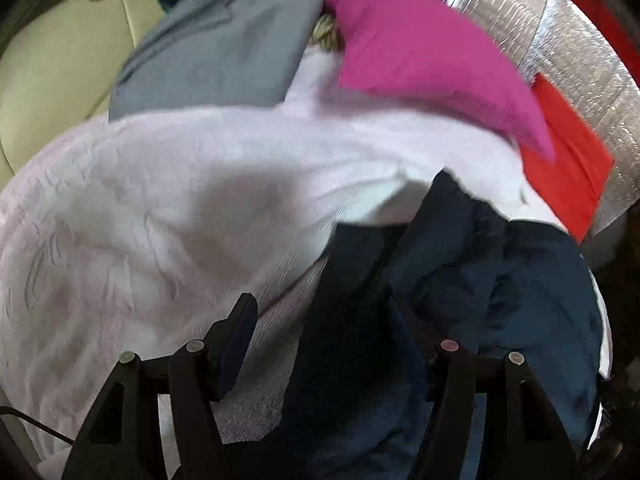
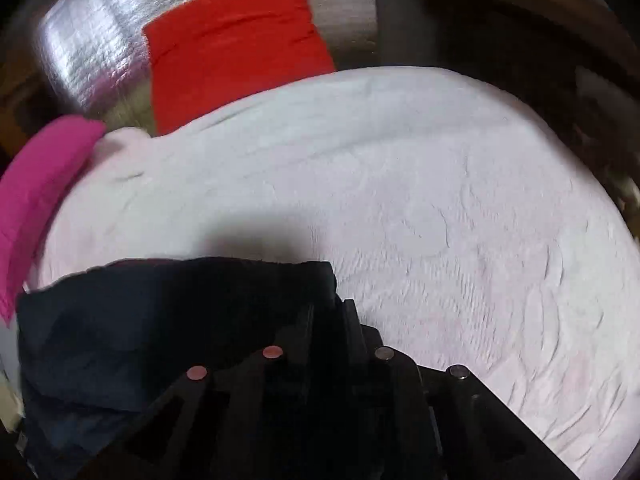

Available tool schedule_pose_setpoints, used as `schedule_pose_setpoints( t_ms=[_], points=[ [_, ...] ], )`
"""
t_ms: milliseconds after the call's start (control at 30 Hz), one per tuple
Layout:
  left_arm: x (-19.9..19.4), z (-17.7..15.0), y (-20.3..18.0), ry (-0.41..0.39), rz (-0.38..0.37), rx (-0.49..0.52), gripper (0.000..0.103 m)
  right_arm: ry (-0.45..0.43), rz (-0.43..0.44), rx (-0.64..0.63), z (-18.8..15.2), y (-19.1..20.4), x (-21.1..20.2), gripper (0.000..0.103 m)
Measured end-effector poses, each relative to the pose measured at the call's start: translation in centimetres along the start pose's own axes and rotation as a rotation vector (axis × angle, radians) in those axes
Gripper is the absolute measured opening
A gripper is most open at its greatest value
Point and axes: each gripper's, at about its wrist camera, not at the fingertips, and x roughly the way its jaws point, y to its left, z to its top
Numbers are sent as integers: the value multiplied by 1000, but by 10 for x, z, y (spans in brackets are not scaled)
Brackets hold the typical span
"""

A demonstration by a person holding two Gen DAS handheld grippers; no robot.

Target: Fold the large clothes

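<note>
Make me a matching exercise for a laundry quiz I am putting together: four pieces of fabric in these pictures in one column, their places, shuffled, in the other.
Things:
1. dark blue garment
2. red cloth
3. bright pink cloth
4. grey garment

Places:
A. lying on the silver quilted sheet
B. at the far left of the pile, beside the cream cushion
C. on the pale pink blanket, at the tips of the right gripper
D. between the grey garment and the red cloth

Pairs: 1-C, 2-A, 3-D, 4-B
</note>
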Motion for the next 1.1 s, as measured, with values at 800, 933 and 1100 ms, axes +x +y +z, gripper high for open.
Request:
schedule_pose_setpoints(
  t_ms=[800,933,1100],
  points=[
    [-28,7,-3,-59,-57,66,68,125,302,-188,-64,231,11,21],
    [-24,8,-4,-34,-44,94,68,130,378,-159,-61,212,-11,24],
    [-21,5,-6,-8,-39,108,68,57,445,-65,-55,160,-54,49]
  ],
)
